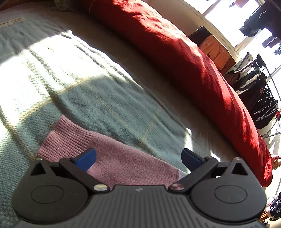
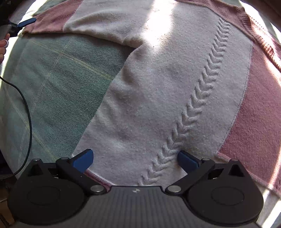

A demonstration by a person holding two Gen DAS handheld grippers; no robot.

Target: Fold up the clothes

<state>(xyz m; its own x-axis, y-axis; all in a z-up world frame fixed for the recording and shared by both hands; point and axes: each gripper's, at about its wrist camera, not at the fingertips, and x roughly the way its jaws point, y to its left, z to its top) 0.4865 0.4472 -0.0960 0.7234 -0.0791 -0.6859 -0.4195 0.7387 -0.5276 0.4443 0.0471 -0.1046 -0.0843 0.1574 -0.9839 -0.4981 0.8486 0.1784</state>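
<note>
Left hand-held gripper [image 1: 138,158] spread wide, gripping nothing, poised over pink ribbed sleeve cuff [image 1: 58,138] of sweater [image 2: 158,84]; right hand-held gripper [image 2: 135,158] likewise spread, empty, above white cable-knit body; sweater lies flat on green blanket [image 2: 58,84], red duvet [image 1: 193,61] beyond

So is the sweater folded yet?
Not yet. The sweater lies spread flat on the blanket, one sleeve stretched out sideways.

Hard sunlight from the blown-out window [image 1: 226,15] streaks the bedding, edges bend heavily, and the background seems soft.
</note>
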